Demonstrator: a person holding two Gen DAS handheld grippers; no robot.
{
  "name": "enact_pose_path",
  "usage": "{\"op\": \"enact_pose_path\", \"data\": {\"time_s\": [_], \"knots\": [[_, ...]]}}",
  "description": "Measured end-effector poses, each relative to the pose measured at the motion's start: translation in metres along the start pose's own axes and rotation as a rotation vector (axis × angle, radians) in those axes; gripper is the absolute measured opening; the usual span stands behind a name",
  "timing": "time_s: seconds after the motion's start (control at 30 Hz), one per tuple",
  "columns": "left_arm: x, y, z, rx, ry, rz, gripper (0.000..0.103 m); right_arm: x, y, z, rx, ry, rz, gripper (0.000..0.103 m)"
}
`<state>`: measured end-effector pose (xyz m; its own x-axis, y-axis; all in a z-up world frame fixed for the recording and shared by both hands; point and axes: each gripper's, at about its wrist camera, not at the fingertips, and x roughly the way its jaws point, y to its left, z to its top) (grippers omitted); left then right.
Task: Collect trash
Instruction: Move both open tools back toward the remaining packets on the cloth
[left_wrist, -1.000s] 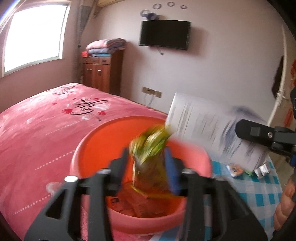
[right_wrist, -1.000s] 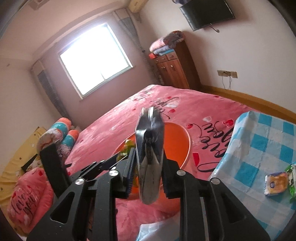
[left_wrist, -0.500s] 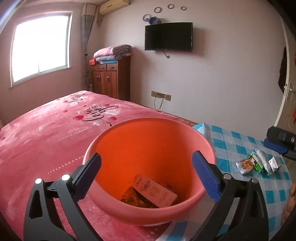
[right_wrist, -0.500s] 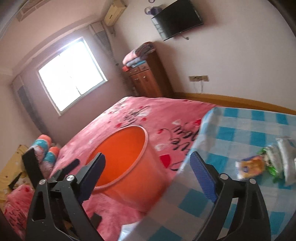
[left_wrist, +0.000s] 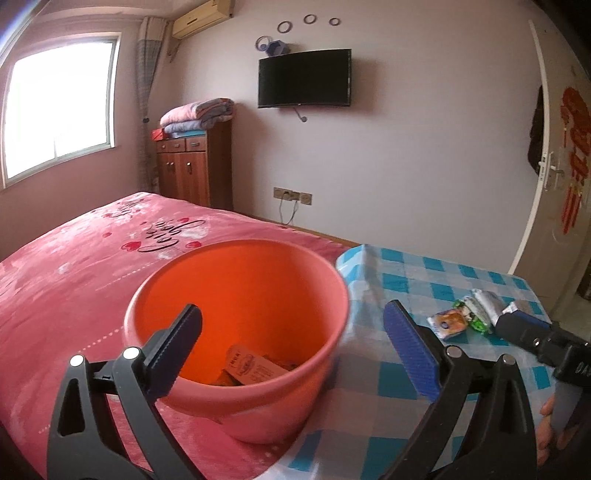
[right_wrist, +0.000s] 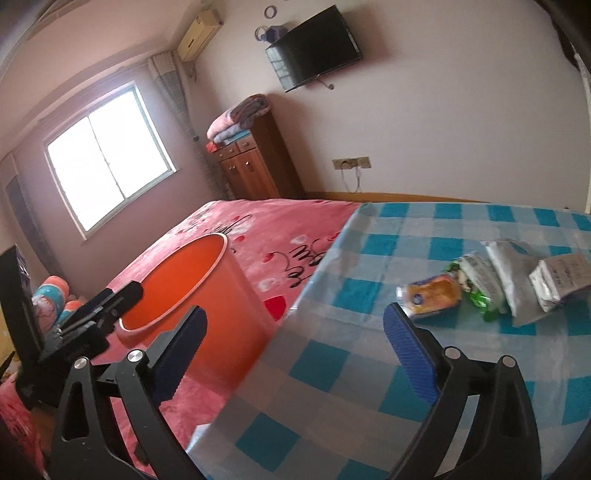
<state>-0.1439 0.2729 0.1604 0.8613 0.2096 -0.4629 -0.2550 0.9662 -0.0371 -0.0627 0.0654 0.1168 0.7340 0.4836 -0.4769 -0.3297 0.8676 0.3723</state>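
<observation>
Left wrist view: looks down into orange bucket on pink bedspread, just beside checked table; shows bucket's inside, with a printed paper wrapper and other scraps at the bottom, mostly hidden by near wall of bucket. Left gripper spread as wide as it goes, nothing between jaws, bucket seen through the gap. Far right: tip of right gripper reaching over table near a small row of trash; silver packets partly covered by that tip. Part of a hand at bottom right edge, cut off

Right wrist view: tilted, blurred at table's near edge. Shows what the other misses: trash row in full on table, well apart from bucket — orange biscuit packet, green-and-white wrapper, long silver packet, folded grey printed packet, lying side by side, touching or overlapping. Right gripper jaws opening, almost fully apart, empty; biscuit packet lies just beyond right finger, not touched. Bucket seen from outside only, contents not visible. Left gripper enters from left over bucket rim, only its dark outer parts showing. Print on packets too blurred to read
</observation>
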Motion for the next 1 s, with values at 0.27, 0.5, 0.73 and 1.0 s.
{"op": "enact_pose_path", "data": {"time_s": [0.27, 0.5, 0.73, 1.0], "knots": [[-0.007, -0.031, -0.009, 0.057, 0.007, -0.053, 0.099, -0.018, -0.033, -0.023, 0.032, -0.023, -0.045, 0.098], [-0.007, -0.056, -0.020, 0.096, 0.028, -0.073, 0.099, -0.032, -0.058, -0.035, 0.082, -0.047, -0.051, 0.098], [-0.004, -0.073, -0.028, 0.112, 0.049, -0.088, 0.099, -0.039, -0.078, -0.048, 0.136, -0.028, -0.063, 0.098], [0.002, -0.100, -0.043, 0.161, 0.087, -0.117, 0.099, -0.045, -0.098, -0.059, 0.184, -0.015, -0.065, 0.098]]}}
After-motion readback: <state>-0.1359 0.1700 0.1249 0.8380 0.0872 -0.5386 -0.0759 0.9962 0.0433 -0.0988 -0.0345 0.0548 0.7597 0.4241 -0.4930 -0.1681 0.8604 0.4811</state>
